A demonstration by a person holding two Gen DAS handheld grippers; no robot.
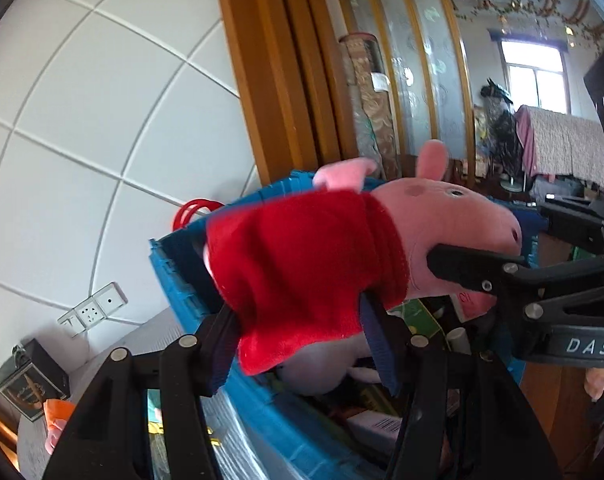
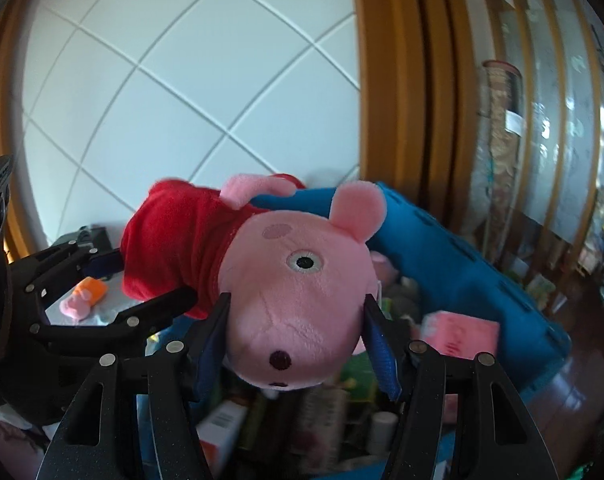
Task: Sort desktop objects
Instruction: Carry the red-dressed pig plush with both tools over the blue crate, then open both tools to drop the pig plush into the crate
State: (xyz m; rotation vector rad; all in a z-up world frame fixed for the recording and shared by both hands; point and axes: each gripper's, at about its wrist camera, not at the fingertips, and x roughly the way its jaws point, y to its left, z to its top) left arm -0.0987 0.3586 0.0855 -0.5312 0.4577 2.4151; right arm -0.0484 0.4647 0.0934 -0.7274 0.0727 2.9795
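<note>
White tiled wall (image 2: pixel 190 92), wood door frame (image 1: pixel 262 80) behind; blue crate (image 2: pixel 453 256) below, already part-filled w/ boxes & misc.

Item: plush pig (image 2: pixel 294 296), pink, red dress, soft. Held over crate, both claws clamped on it: left gripper (image 1: pixel 302 332) on body, right gripper (image 2: pixel 298 332) on head.

Status: drop not yet done. Small orange-and-pink toy (image 2: pixel 84 298) & black box (image 1: pixel 32 380) remain on table; task prob. mid-way.

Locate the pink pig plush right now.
In both views the pig plush hangs above the blue crate, left tongs on its red dress, right tongs on its head.
</note>
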